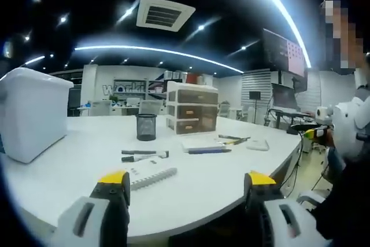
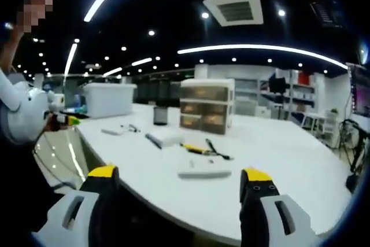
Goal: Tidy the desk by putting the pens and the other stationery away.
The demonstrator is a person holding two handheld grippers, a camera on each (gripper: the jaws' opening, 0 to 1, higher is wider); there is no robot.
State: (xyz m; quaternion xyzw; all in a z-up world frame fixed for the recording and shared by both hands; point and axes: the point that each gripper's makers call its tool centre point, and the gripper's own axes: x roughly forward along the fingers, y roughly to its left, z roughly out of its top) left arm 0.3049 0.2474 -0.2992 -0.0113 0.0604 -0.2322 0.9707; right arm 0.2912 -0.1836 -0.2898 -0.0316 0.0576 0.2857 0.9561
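Overhead, long curved light strips; below them a smooth white desk (image 1: 75, 148) with a rounded edge. Left gripper (image 1: 186, 192): grey jaws with yellow-and-black tips, spread wide, nothing between them, held off the desk's near edge. Right gripper (image 2: 179, 188): same build, also spread and empty, at another side of the desk.

Stationery lies loose on the desktop. In the left gripper view: two dark markers (image 1: 144, 154) side by side, a spiral-bound notebook (image 1: 151, 174) just nearer, a blue-edged pad (image 1: 203, 146) beyond, thin pens (image 1: 234, 139) beside it. A black mesh pen cup (image 1: 146, 126), cylindrical, stands upright and apart from the pens. Near it, a small drawer unit (image 1: 192, 108) with translucent brown fronts. A boxy white plastic bin (image 1: 32, 114) sits at the left.

Right gripper view: a yellow-and-black pen (image 2: 196, 149) and a flat white pad (image 2: 203, 173) lie well short of the cup.
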